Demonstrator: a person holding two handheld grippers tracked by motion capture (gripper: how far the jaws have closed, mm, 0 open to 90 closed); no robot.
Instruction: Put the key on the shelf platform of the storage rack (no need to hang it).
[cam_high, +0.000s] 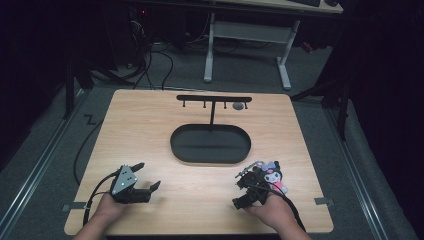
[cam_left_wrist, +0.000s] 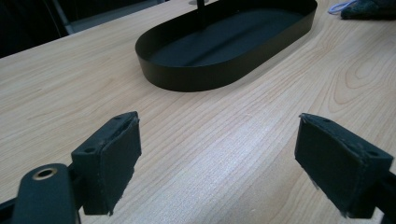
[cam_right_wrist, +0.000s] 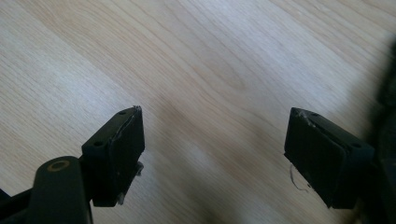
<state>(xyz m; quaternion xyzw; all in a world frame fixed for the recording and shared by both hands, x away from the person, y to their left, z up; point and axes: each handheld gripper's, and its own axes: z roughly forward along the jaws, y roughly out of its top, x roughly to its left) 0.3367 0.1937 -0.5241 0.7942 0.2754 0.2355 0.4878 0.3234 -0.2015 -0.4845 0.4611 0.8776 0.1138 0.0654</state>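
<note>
High view: left gripper at 7 o'clock, jaws spread, empty | right gripper at 5 o'clock, spread, empty, beside plush keychain | stand tray central, hooks likely for hanging.

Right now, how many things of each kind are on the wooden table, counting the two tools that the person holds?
Hand-held gripper: 2, left and right, both open.
Black oval tray with hook stand: 1.
Plush toy beside the right hand-held gripper: 1.
Total: 4.
</note>
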